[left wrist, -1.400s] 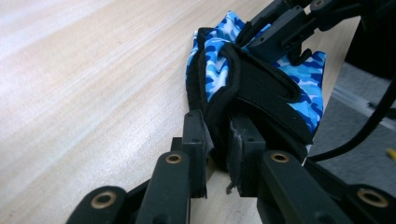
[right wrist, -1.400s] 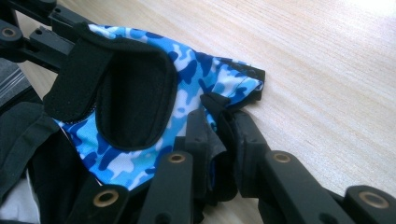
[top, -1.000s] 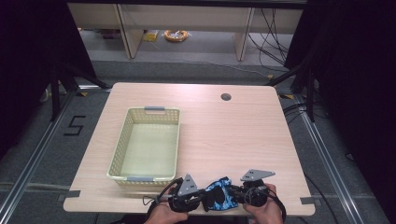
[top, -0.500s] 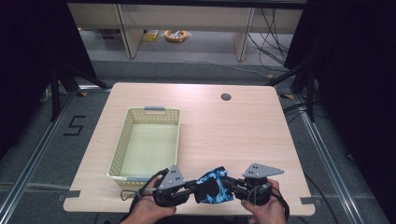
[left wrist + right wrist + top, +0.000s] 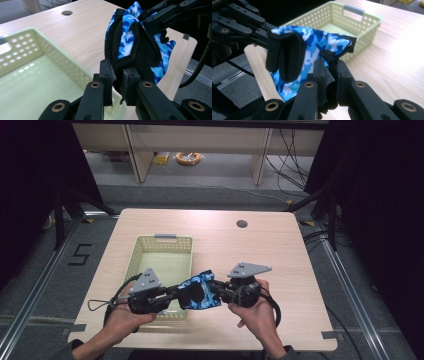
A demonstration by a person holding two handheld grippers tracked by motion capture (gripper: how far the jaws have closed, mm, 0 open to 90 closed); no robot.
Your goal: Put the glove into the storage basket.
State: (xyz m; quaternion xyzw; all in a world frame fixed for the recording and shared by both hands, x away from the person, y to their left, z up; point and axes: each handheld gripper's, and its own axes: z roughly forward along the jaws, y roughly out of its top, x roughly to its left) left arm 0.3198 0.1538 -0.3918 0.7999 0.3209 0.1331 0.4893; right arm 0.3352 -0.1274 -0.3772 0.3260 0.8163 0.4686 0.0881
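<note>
A blue camouflage cloth with black trim (image 5: 199, 290) hangs between both grippers above the basket's near right corner. My left gripper (image 5: 176, 293) is shut on one black edge of the cloth (image 5: 130, 45), and its jaws pinch the trim in the left gripper view. From the right, my right gripper (image 5: 215, 291) is shut on the opposite edge of the cloth (image 5: 309, 47). The pale green basket (image 5: 135, 265) sits on the table's left half, and nothing lies in the part of it I can see. The basket (image 5: 62, 65) lies just below the cloth in the left gripper view.
The wooden table (image 5: 280, 255) has a round cable hole (image 5: 242, 224) near its far edge. Black cables trail from both grippers over the near table edge. Shelving and a coil of orange cable (image 5: 188, 157) lie on the floor beyond the table.
Both grippers carried the cloth up and to the left, from the table's front edge to above the basket's near right corner. The cloth is now stretched wider between them.
</note>
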